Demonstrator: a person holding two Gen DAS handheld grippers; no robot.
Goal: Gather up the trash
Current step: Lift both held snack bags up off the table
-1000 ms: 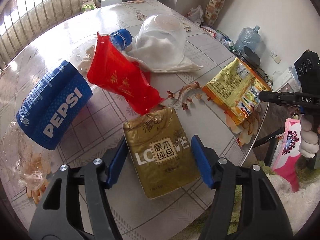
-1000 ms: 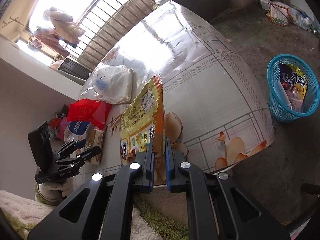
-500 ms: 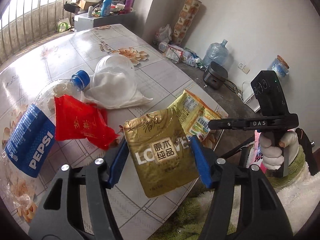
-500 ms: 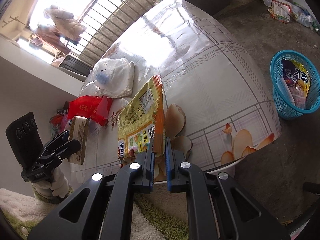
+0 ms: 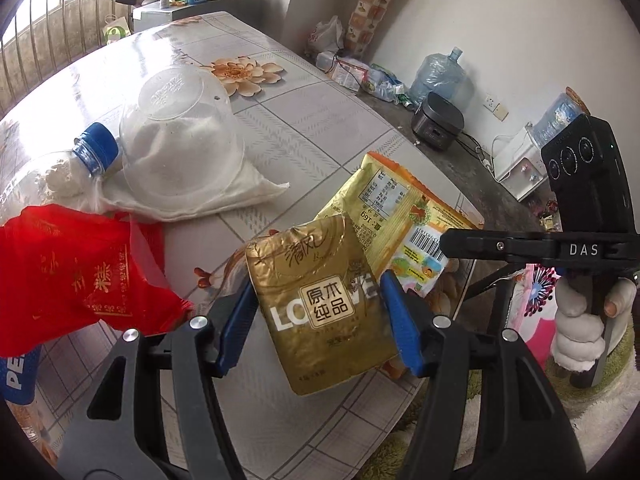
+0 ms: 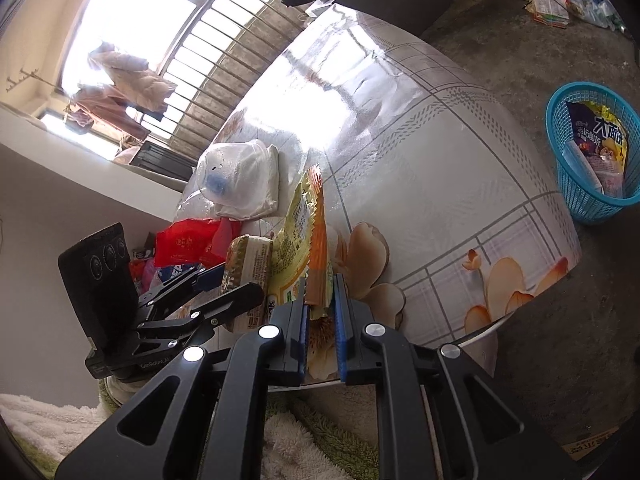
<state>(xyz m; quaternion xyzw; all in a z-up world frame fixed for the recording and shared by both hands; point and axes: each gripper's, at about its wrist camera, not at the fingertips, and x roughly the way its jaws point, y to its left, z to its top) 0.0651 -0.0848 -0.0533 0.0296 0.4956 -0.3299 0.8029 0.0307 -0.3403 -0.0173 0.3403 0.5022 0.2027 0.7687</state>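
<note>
My left gripper [image 5: 318,286] is shut on a gold tissue pack [image 5: 320,320] and holds it above the table's near edge. The pack also shows from the side in the right wrist view, as gold tissue pack [image 6: 248,264] between the left gripper's fingers [image 6: 208,276]. A yellow snack bag [image 5: 400,208] lies at the table's right corner. My right gripper [image 6: 322,296] grips the end of this yellow snack bag [image 6: 300,240], which stands on edge. Its jaws are opening slightly, with the bag's end still between the pads.
A red plastic bag [image 5: 80,272], a Pepsi bottle [image 5: 60,168] and an upturned clear bowl [image 5: 180,128] on white cloth lie on the tiled table [image 5: 280,92]. A blue basket [image 6: 592,204] with wrappers stands on the floor at the right. A gloved hand [image 5: 580,336] holds the right gripper.
The left gripper has lifted the gold pack off the table and carried it toward the right corner, close to the right gripper. The right gripper's jaws have parted a little on the snack bag.
</note>
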